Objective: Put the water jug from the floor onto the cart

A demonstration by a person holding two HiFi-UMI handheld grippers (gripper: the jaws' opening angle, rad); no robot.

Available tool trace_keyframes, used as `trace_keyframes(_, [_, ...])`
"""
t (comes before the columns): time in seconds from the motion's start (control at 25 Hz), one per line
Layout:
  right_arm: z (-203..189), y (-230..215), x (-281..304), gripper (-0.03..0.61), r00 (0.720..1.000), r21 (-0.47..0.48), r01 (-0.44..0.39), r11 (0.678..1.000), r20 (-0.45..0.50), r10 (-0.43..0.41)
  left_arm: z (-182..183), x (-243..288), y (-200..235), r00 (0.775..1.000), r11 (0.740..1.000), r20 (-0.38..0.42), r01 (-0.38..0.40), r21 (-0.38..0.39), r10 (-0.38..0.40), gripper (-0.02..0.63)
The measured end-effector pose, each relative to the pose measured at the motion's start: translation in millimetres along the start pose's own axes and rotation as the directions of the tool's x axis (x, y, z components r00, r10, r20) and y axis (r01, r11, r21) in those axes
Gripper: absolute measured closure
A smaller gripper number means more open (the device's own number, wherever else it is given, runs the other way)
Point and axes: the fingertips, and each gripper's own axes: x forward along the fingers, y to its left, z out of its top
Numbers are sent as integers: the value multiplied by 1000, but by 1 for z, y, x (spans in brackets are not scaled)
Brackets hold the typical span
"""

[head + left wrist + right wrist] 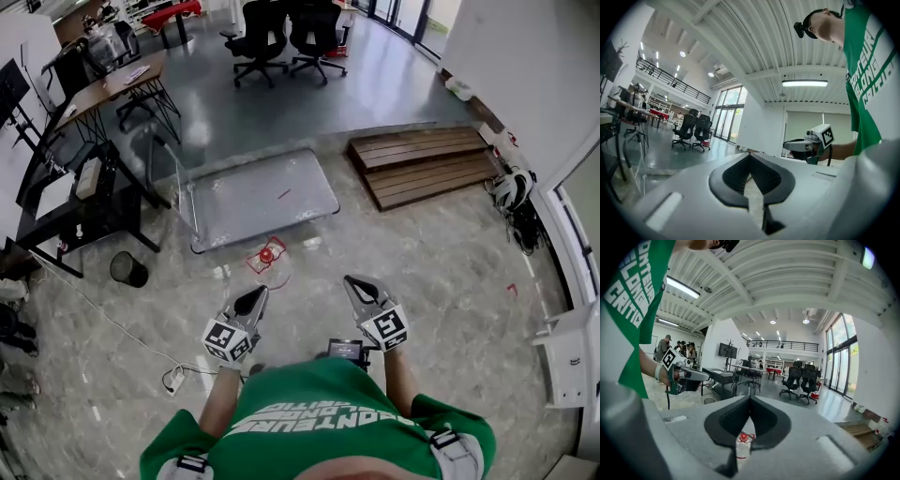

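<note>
The water jug (268, 254) stands on the floor, clear with a red cap and a red handle frame, just in front of the cart. The cart (225, 202) is a low grey flat platform with a push bar on its left end. My left gripper (260, 294) is shut and empty, held level a little short of the jug. My right gripper (352, 281) is also shut and empty, further right. In the right gripper view the jug (744, 440) shows low down behind the closed jaws, and the left gripper (704, 376) is off to the side.
Wooden platforms (427, 164) lie at the back right. A black bin (127, 269) and desks (89, 183) stand on the left, office chairs (281, 37) at the back. A power strip (174, 379) with its cable lies near my left foot.
</note>
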Motion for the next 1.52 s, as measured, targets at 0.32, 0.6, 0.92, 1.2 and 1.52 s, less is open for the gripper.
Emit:
trace_keyframes(0.32, [2,4,-3,586,1000,-9,8,1000,-4,-8,3,-5,0,1000,1000,10,0,4,0,600])
trace_keyframes(0.6, [-6,8,-12,586,1000,15,16,1000,-18,-16,-2,-5,-9,1000,1000,7,14,-6,-14,600])
trace_keyframes(0.92, [-5,14,-14,586,1000,13,19,1000,-9,-19,-5,-5,-17,999,999,3,36,-4,-36,600])
trace_keyframes(1.2, [-8,14,-20,586,999,15,36,999,-11,-36,-5,0,-17,999,999,5,46,1,-46,600])
trace_keyframes(1.52, [-22,-9,-41,586,997,24,75,997,-19,-75,-8,26,-33,997,997,-15,72,12,-72,600])
